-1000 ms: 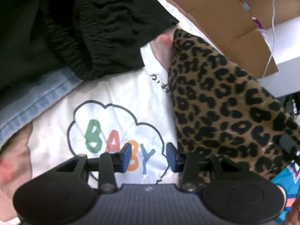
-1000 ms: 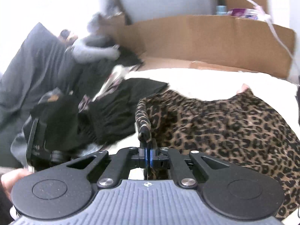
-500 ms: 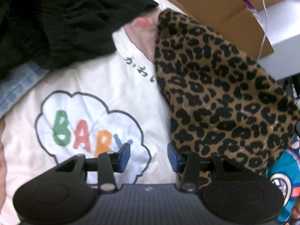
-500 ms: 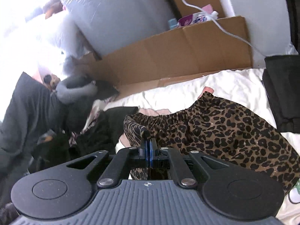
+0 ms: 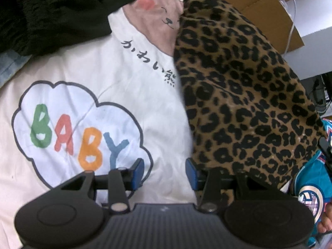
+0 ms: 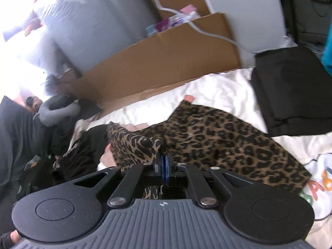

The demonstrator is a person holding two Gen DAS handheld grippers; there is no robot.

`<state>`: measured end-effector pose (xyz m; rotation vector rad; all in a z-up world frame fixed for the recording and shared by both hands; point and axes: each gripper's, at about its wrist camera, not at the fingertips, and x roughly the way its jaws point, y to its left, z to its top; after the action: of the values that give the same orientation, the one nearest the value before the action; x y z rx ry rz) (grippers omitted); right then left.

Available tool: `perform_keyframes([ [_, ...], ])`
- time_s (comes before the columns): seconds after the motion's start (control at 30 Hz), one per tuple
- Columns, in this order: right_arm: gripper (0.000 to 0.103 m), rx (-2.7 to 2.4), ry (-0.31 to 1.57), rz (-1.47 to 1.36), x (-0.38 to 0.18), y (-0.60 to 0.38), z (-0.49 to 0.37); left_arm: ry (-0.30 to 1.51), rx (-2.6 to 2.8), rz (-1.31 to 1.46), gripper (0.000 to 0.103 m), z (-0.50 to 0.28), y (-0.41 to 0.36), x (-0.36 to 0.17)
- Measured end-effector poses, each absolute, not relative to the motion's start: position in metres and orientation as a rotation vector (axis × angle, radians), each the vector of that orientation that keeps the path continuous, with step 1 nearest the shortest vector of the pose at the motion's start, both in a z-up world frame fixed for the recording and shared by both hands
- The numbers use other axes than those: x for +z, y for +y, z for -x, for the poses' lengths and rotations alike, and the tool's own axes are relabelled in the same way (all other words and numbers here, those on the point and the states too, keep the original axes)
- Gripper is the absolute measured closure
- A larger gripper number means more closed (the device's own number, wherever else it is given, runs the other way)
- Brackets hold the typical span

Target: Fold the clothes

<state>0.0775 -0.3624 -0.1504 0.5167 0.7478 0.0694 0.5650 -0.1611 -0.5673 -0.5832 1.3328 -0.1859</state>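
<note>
Leopard-print garment (image 6: 217, 145) lies spread on the white "BABY" bedsheet (image 5: 93, 78), long axis running far-left to near-right. The right gripper (image 6: 164, 159) pinches its near-left corner; the left gripper (image 5: 164, 171), fingers apart, hovers beside its left edge.

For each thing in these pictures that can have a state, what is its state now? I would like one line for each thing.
left gripper: open, empty, above the white sheet.
right gripper: shut on the leopard garment's edge.
leopard garment: one edge lifted, the rest spread on the sheet.
white sheet: flat, partly covered by clothes.
black garment: crumpled, unfolded.
cardboard box: open.
</note>
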Motion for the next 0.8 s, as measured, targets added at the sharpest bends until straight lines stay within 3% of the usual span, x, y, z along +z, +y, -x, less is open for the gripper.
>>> perform_keyframes([
  [0.2,0.103,-0.029,0.722,-0.566,-0.155,-0.401,-0.068,1.341,-0.192,0.578,0.057,-0.583,-0.204,-0.584],
  [0.5,0.103,-0.176,0.726,-0.636,-0.175,-0.45,-0.051,1.348,-0.24,0.562,0.056,-0.537,-0.247,-0.575],
  [0.7,0.103,-0.25,0.769,-0.661,-0.203,-0.47,-0.046,1.359,-0.242,0.56,0.056,-0.466,-0.241,-0.52],
  [0.8,0.103,-0.276,0.786,-0.673,-0.214,-0.477,-0.046,1.36,-0.244,0.561,0.056,-0.494,-0.275,-0.545],
])
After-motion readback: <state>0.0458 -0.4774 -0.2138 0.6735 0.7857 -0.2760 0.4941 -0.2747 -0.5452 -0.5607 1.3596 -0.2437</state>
